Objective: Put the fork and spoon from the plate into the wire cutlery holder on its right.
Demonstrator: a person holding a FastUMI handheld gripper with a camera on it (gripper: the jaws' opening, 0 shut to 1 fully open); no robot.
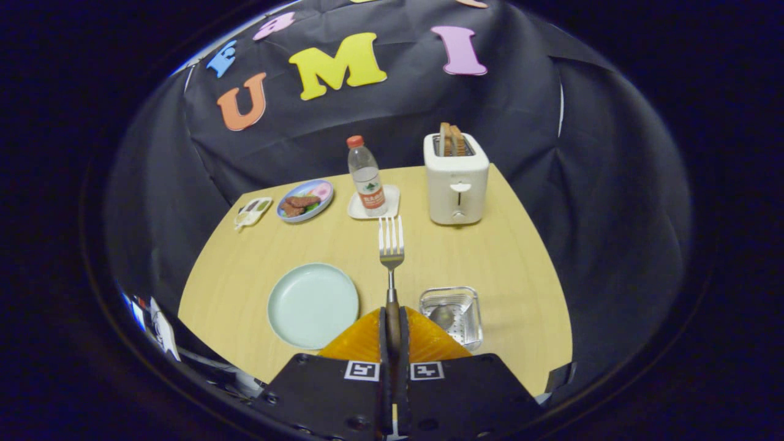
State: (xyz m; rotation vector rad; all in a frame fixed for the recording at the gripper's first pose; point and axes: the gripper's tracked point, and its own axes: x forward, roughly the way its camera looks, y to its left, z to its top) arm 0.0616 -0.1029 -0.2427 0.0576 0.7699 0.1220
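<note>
My gripper [392,318] is shut on the handle of a metal fork [391,245], high above the wooden table [490,257]. The fork points straight ahead beyond the fingers, tines away from me. Below and to the left of the fingers lies the pale green plate [313,304], with nothing on it. Below and to the right stands the wire cutlery holder [453,313], and the bowl of a spoon [442,316] shows inside it.
At the far side of the table stand a white toaster [456,179] with bread slices, a water bottle [366,177] on a white coaster, a blue plate of food [305,200] and a small dish [253,212]. Black cloth walls surround the table.
</note>
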